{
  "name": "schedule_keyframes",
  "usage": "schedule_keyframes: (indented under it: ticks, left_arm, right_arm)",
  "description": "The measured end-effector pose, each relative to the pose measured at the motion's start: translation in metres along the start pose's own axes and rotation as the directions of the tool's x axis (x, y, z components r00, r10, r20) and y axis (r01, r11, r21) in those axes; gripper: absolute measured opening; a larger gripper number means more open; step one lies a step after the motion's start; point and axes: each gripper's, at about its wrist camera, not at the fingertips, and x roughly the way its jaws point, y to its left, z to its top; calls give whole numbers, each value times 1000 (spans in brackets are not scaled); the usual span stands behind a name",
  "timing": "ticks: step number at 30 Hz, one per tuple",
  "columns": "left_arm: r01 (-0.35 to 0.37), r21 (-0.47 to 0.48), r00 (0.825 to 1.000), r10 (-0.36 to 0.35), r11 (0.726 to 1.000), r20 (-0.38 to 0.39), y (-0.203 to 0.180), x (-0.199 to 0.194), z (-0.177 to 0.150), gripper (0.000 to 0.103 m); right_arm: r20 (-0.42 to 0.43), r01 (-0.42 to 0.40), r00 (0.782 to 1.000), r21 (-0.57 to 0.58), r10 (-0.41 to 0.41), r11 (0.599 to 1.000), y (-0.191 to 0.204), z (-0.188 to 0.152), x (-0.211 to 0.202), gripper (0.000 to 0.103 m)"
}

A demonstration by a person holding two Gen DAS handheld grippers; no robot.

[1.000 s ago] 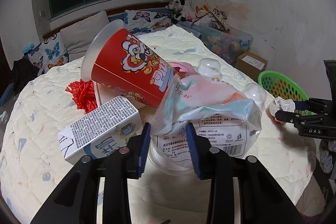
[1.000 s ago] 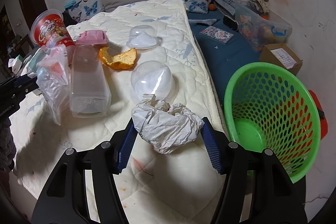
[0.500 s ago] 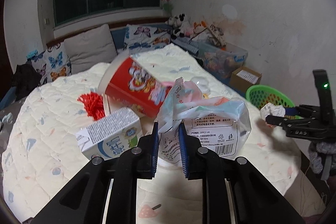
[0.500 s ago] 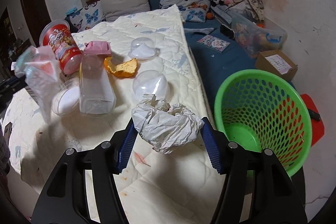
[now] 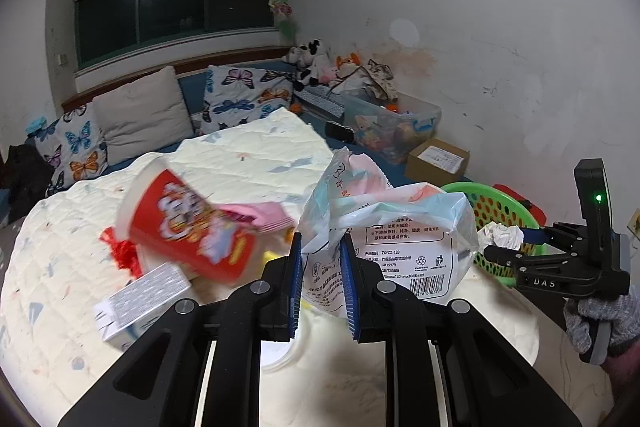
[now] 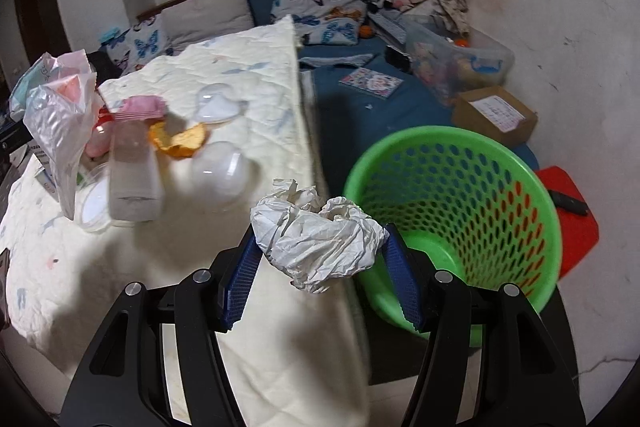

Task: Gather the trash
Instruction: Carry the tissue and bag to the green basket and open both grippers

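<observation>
My left gripper is shut on a crumpled plastic tissue wrapper, lifted above the quilt-covered table. The same plastic wrapper hangs at the left of the right wrist view. My right gripper is shut on a crumpled white paper ball, held over the table's edge beside the green perforated basket. In the left wrist view the right gripper, carried by a gloved hand, holds the paper ball in front of the basket.
On the table lie a red printed cup, a white carton, red mesh, a clear bottle, orange peel, two clear dome lids and a pink lid. A cardboard box and red stool flank the basket.
My left gripper closed on the plastic wrapper and raised it off the table. My right gripper carried the paper ball rightward, toward the green basket.
</observation>
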Motion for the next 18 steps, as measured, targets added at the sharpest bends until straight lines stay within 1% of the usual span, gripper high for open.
schedule_keyframes:
  ticks: [11,14,16,18]
  left_arm:
    - [51,35,998,-50,998,-28,-43,39,25,18]
    - [67,50,997,-65,997,-37,-56,50,31,18]
    - [78,60,996,-75,995,-44,-62,57,35,18]
    - [89,71,995,-85,993,-50,-71,64,37,18]
  right_arm:
    - [-14,80,997,66,-79,995,-60,-9,5,62]
    - [-20,94,996,85,-92,992,-74,-11,7,64]
    - [-24,103,995,94,-102,990,-83,-13,8,68]
    - [-24,107,994,104,-105,989,-89,-15,8,69]
